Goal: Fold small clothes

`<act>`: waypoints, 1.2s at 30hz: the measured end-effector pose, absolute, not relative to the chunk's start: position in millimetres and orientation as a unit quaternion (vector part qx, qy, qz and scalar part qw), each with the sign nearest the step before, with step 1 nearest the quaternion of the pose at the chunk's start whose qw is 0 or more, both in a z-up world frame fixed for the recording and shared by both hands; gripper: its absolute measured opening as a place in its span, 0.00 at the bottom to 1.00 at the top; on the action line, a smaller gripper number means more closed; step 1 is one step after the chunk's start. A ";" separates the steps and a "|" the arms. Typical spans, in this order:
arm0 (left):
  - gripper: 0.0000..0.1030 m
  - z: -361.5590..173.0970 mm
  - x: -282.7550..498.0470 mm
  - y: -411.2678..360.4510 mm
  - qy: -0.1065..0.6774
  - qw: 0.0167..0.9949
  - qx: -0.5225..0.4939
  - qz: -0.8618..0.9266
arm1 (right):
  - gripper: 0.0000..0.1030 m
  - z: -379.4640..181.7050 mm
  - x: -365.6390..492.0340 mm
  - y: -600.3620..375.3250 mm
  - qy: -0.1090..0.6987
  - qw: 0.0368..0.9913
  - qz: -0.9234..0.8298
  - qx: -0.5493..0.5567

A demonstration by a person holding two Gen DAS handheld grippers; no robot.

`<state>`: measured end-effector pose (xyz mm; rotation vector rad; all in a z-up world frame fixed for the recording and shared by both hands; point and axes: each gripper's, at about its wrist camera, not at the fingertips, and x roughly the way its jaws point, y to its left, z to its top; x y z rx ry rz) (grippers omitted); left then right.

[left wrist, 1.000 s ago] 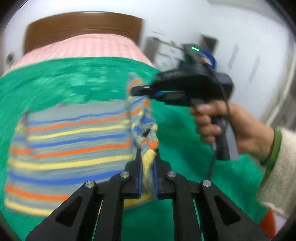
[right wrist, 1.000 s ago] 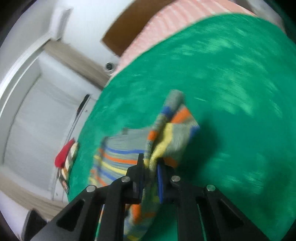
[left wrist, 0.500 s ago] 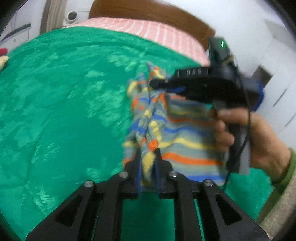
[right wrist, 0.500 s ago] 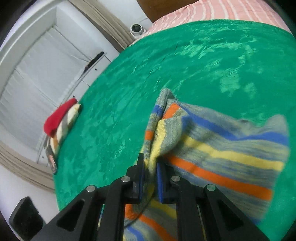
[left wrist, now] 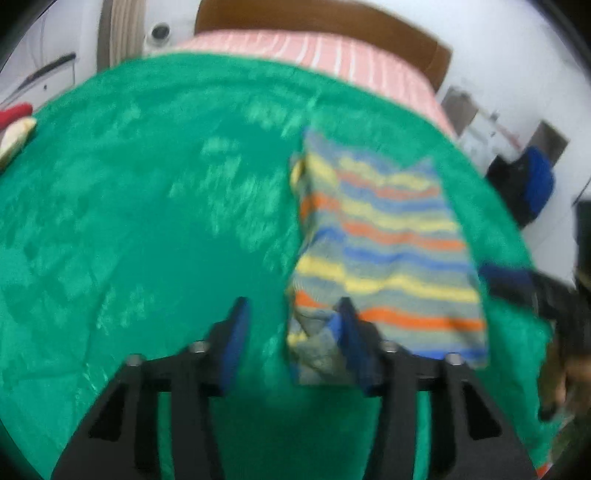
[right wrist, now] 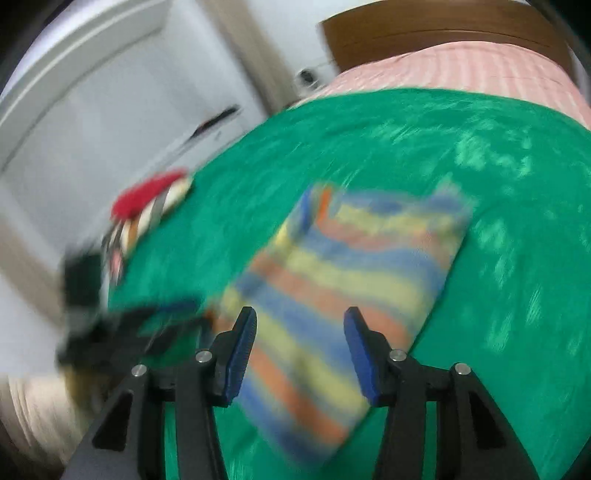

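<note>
Striped garment (left wrist: 388, 254) lengthwise toward headboard (left wrist: 317, 22)

Two fisheye views, each looking forward and down along a handheld gripper's jaws, close above a bed (left wrist: 147, 240). Both face the wooden headboard (left wrist: 332, 26) and share the green blanket (right wrist: 498, 221) and striped garment (left wrist: 388, 251), the right-hand view more blurred.
</note>
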<state>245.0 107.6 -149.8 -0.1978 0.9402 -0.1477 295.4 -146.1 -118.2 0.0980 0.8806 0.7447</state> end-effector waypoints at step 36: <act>0.96 -111.3 294.5 113.6 0.449 0.885 -0.051 -0.115 | 0.72 -157.5 217.1 -195.8 0.431 0.876 0.203 0.082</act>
